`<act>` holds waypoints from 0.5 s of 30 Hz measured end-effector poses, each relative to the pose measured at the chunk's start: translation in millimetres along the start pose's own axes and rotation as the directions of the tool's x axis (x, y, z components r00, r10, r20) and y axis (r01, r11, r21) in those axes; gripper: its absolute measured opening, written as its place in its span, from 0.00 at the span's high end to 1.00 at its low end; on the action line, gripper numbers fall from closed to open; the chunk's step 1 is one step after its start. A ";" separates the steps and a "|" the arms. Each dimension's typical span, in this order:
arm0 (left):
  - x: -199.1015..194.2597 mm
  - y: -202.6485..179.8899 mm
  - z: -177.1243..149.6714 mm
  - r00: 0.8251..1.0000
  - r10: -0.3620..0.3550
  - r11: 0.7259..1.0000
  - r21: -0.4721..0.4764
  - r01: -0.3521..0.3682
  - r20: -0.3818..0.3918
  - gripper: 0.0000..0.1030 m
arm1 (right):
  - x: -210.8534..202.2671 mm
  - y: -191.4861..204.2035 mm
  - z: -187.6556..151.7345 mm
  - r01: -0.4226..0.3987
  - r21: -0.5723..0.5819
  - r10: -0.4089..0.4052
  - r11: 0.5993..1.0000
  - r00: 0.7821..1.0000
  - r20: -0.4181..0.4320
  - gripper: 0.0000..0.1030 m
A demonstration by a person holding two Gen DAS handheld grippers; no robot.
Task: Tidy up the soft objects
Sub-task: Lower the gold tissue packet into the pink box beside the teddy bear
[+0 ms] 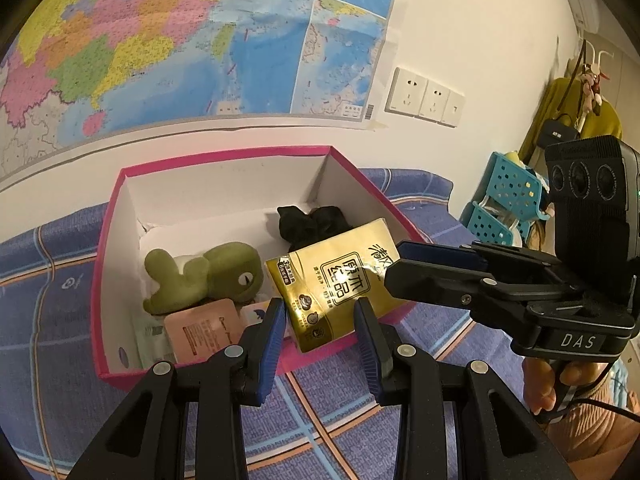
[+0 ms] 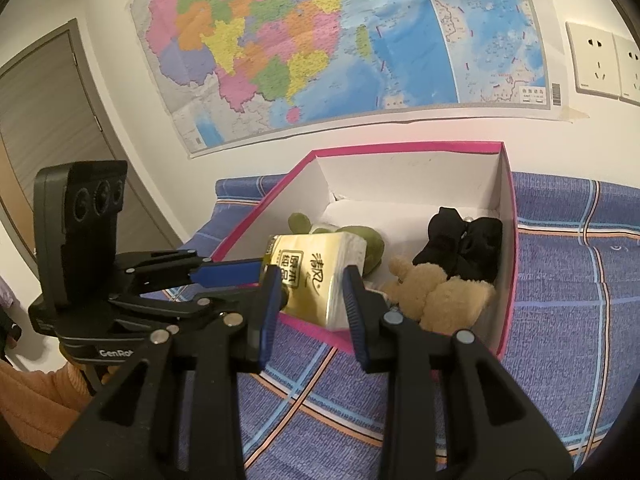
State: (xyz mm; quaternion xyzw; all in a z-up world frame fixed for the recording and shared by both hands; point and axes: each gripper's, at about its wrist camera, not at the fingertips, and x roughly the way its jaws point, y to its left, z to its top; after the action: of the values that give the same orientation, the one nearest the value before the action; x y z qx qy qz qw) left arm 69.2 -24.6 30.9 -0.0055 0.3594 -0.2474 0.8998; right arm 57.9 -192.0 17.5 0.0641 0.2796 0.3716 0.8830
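A gold pack of tissues [image 2: 316,276], likely light, squashy and slick in its plastic wrap, hangs over the near rim of a pink box [image 2: 508,264], pinched across its short sides by the right gripper's fingers [image 2: 272,300], while the left gripper [image 1: 320,320] hovers empty, its fingers drawn close.

Right claw [image 2: 308,292] squeezes yellow tissue pack [image 2: 320,276] over near edge of pink box [image 2: 506,240]. Left claw [image 2: 224,272] touches pack from left. Tan bear [image 2: 440,296] just right of claw, black cloth [image 2: 460,244] beyond it.
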 end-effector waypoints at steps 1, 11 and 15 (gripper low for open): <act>0.1 0.3 0.3 1.000 0.001 1.000 -0.001 -0.001 0.001 0.67 | 0.4 -0.3 0.4 0.001 0.001 -0.001 1.000 1.000 0.000 0.66; 4.0 0.5 5.9 1.000 0.014 1.000 0.000 -0.014 0.001 0.67 | 4.5 -5.0 5.5 0.003 0.006 -0.003 1.000 1.000 0.001 0.66; 7.4 0.5 6.6 1.000 0.019 1.000 -0.002 -0.019 -0.007 0.67 | 4.9 -6.0 6.7 0.004 0.008 -0.004 1.000 1.000 0.002 0.66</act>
State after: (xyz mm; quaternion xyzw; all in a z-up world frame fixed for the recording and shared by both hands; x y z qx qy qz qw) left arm 78.3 -28.5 30.8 -0.0022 0.3627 -0.2385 0.9009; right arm 68.0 -192.2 19.0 0.0672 0.2803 0.3685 0.8838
